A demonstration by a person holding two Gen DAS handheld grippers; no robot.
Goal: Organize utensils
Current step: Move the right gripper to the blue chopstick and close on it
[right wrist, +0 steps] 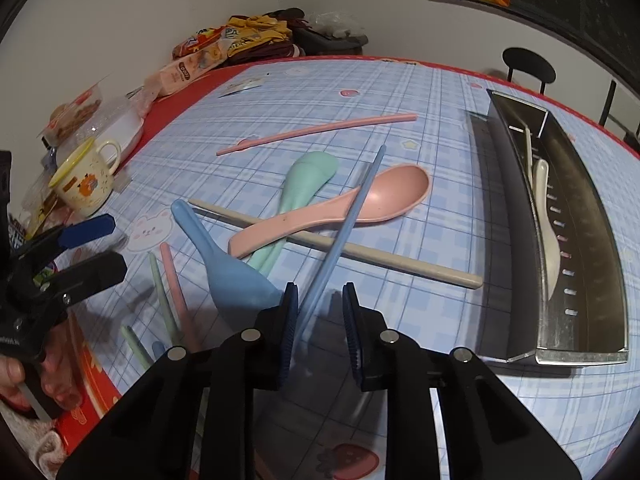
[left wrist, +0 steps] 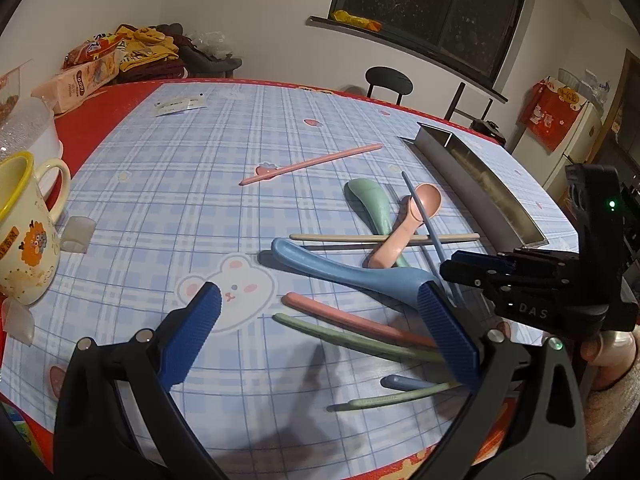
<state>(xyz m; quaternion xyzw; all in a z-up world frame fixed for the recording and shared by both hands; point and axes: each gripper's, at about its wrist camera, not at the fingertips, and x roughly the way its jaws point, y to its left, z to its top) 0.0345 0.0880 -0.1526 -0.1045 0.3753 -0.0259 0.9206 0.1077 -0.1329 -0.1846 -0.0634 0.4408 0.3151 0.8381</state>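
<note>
Both grippers point steeply down over the table (right wrist: 400, 92). The right gripper (right wrist: 320, 320) has its jaws narrow around the blue chopstick (right wrist: 344, 224), left pad touching it, right pad apart. Only the right view shows a white spoon (right wrist: 548, 216) in the tray (right wrist: 600, 240). The left gripper (left wrist: 320, 336) gapes wide, empty, over the pink (left wrist: 352, 320) and green chopsticks (left wrist: 360, 340)

We note a table (right wrist: 400, 92) under blue plaid cloth; on it spoons (right wrist: 360, 200), chopsticks (right wrist: 320, 132), metal tray (right wrist: 592, 240), mug (right wrist: 86, 184).
</note>
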